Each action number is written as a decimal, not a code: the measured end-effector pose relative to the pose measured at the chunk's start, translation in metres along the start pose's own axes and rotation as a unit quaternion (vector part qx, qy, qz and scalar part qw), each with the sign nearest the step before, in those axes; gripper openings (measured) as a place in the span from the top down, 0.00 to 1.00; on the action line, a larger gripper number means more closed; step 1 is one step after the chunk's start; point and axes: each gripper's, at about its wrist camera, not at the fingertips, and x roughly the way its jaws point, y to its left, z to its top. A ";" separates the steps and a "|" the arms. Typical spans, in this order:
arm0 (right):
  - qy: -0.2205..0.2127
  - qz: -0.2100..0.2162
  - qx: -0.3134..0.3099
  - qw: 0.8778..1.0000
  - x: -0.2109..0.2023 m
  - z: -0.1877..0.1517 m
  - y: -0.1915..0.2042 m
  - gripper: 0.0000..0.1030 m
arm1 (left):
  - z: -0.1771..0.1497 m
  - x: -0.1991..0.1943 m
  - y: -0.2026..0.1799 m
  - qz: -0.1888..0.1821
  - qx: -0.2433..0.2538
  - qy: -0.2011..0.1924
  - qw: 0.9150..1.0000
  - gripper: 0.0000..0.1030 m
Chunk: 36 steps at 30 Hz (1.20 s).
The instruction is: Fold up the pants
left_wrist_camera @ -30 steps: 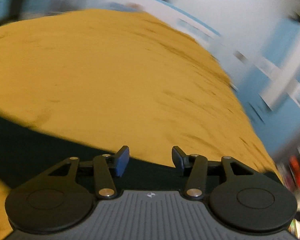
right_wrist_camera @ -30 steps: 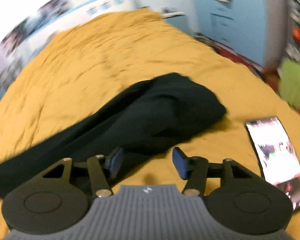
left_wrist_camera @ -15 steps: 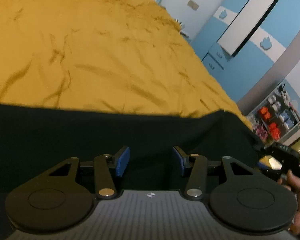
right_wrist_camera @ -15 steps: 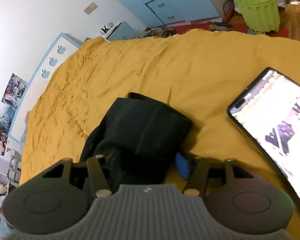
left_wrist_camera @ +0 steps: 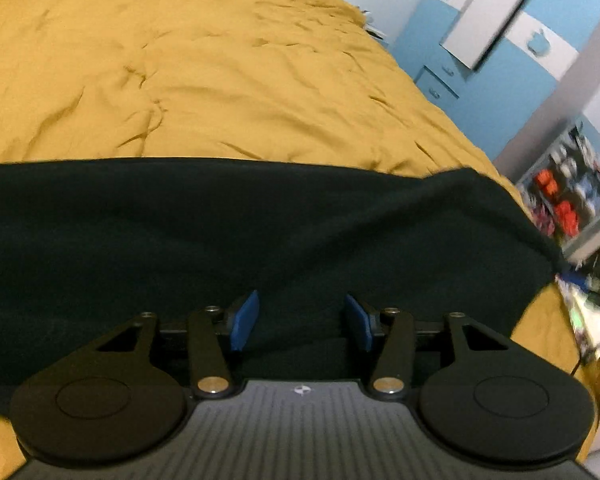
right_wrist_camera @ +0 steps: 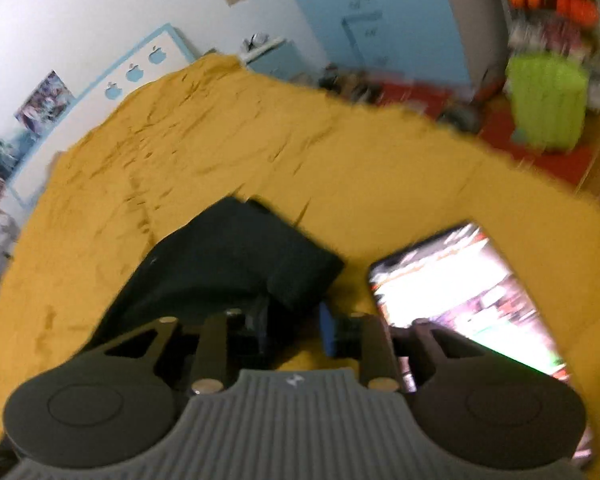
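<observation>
The black pants (left_wrist_camera: pixel 260 232) lie stretched across the yellow bed (left_wrist_camera: pixel 220 80); the left hand-held gripper (left_wrist_camera: pixel 300 318) hovers over the cloth with its jaws opening, nothing pinched between them. The right hand-held gripper (right_wrist_camera: pixel 296 328) is closing on the bunched end of the pants (right_wrist_camera: pixel 236 264), cloth between its jaws, though blur hides whether the pads press yet. A lit phone (right_wrist_camera: pixel 468 304) lies just beside that end. To fold well, I judge the right should catch every layer, the left take the near edge, and both lift evenly, clear of the phone.
</observation>
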 end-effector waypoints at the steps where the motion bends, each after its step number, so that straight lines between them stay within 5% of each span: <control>1: -0.019 -0.011 -0.016 1.000 -0.008 0.003 0.005 0.73 | -0.004 -0.002 -0.005 0.003 0.014 -0.002 1.000 0.42; 5: -0.078 0.010 -0.103 0.992 -0.034 0.020 0.041 0.66 | -0.020 -0.019 -0.027 -0.018 0.051 -0.041 0.998 0.42; 9: 0.011 0.142 -0.207 0.968 -0.005 0.036 0.101 0.48 | -0.029 -0.026 -0.052 -0.059 0.073 -0.087 0.992 0.42; 11: 0.069 0.211 -0.302 0.927 0.022 0.033 0.141 0.40 | -0.031 -0.017 -0.065 -0.077 0.083 -0.069 0.991 0.42; 14: 0.107 0.242 -0.434 0.861 0.061 0.021 0.191 0.41 | -0.039 0.004 -0.082 -0.072 0.111 -0.026 0.991 0.42; 19: 0.173 0.264 -0.476 0.821 0.123 0.021 0.246 0.48 | -0.048 0.017 -0.089 -0.054 0.118 -0.002 0.992 0.41; 24: 0.227 0.286 -0.543 0.756 0.154 -0.007 0.282 0.54 | -0.045 0.016 -0.078 -0.079 0.098 0.000 0.992 0.40; 25: 0.231 0.272 -0.558 0.749 0.159 -0.014 0.286 0.64 | -0.045 0.016 -0.075 -0.084 0.093 0.000 0.992 0.40; 27: 0.246 0.247 -0.575 0.740 0.167 -0.024 0.289 1.00 | -0.046 0.016 -0.075 -0.088 0.089 0.004 0.992 0.40; 30: 0.235 0.254 -0.569 0.746 0.165 -0.019 0.290 1.00 | -0.046 0.018 -0.079 -0.081 0.093 0.012 0.992 0.40; 34: 0.161 0.248 -0.520 0.801 0.163 0.007 0.289 1.00 | -0.048 0.018 -0.079 -0.079 0.091 0.012 0.993 0.40; 36: 0.137 0.236 -0.514 0.813 0.164 0.014 0.288 1.00 | -0.048 0.018 -0.079 -0.079 0.091 0.009 0.993 0.40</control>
